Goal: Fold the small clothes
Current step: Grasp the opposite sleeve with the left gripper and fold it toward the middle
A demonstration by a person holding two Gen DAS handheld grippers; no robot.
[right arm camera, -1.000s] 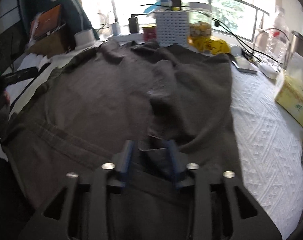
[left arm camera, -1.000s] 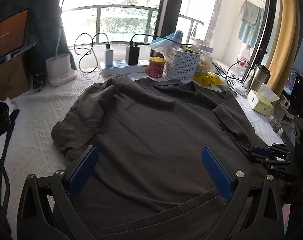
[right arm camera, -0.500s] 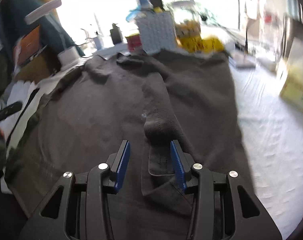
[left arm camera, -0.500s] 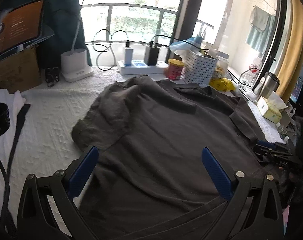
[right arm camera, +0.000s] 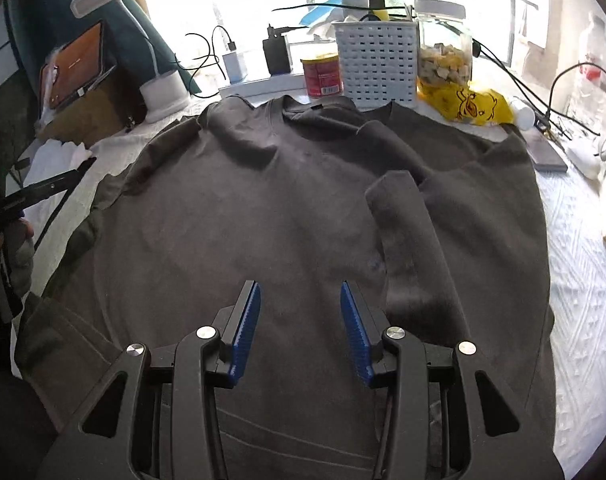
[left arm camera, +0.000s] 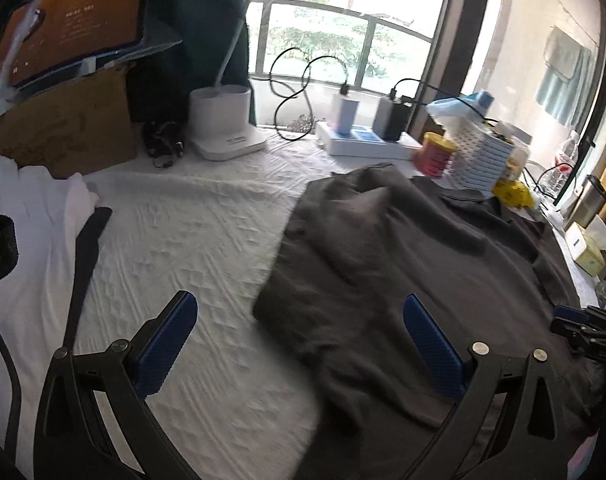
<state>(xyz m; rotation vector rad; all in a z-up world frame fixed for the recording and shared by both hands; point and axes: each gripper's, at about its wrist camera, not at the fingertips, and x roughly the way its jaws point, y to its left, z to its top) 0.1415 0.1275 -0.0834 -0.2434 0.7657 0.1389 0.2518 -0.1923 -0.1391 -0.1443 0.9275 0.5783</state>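
A dark grey T-shirt (right arm camera: 283, 200) lies spread flat on the white textured table cover (left arm camera: 191, 232), collar toward the window. Its right sleeve (right arm camera: 407, 232) is folded inward onto the body. My right gripper (right arm camera: 299, 290) hovers over the shirt's lower middle, open, with only flat cloth below and the folded sleeve just to its right. My left gripper (left arm camera: 299, 304) is open wide above the shirt's left edge (left arm camera: 271, 300), half over bare cover. Each gripper shows at the edge of the other's view: the right gripper (left arm camera: 583, 324) and the left gripper (right arm camera: 43, 190).
Along the window stand a white lamp base (left arm camera: 223, 124), a power strip (left arm camera: 367, 144) with chargers, a red can (right arm camera: 321, 74), a white basket (right arm camera: 377, 62), a jar and a yellow bag (right arm camera: 467, 106). A tablet on a cardboard box (left arm camera: 63, 128) and white cloth (left arm camera: 35, 200) lie at left, a tissue box (left arm camera: 587, 252) at right.
My left gripper has swung left, from over the shirt's middle to its left edge. My right gripper has moved left off the folded sleeve, which stays lying on the shirt.
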